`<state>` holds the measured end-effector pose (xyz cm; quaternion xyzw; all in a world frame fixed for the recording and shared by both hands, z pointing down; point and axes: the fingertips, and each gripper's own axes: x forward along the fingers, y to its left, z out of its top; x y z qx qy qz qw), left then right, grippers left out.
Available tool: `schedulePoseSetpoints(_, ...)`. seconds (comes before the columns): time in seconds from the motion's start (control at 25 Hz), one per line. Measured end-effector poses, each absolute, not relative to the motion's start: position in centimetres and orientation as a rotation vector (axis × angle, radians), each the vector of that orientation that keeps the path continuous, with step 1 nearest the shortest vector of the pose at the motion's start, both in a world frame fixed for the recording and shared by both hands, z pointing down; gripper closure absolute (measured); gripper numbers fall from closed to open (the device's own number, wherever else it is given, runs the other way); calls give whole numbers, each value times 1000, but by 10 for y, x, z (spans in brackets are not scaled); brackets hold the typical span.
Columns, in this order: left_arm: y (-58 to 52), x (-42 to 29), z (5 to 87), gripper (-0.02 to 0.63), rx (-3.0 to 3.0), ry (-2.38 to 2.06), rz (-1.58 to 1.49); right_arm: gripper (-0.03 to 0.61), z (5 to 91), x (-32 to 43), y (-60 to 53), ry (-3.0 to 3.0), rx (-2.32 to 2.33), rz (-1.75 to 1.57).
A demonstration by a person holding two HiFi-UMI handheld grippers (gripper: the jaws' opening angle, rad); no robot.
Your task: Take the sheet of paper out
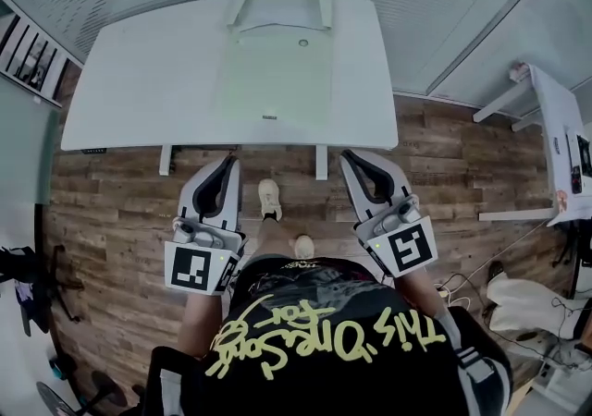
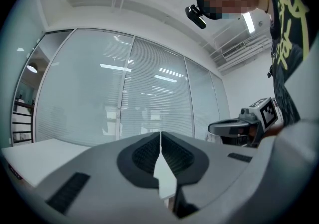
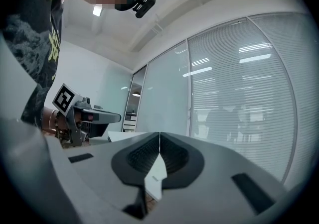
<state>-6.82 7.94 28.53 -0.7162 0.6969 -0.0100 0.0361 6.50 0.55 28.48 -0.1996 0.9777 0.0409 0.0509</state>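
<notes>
A pale green translucent document folder with a snap button lies flat at the middle of the white table; whether a sheet is inside it cannot be made out. Both grippers hang over the floor just short of the table's near edge, well apart from the folder. My left gripper is shut with nothing between its pads. My right gripper is also shut and empty. Each gripper view shows the other gripper off to the side and the glass wall beyond.
A white chair stands at the table's far side, just behind the folder. A second white table is at the right, with cables and a white bag on the wooden floor. A dark chair base sits at the lower left.
</notes>
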Motion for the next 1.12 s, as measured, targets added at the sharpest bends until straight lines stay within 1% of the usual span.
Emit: schedulePoseSetpoints(1.12, -34, -158, 279, 600, -2279, 2105, 0, 571, 279, -16, -98, 2955, -730, 153)
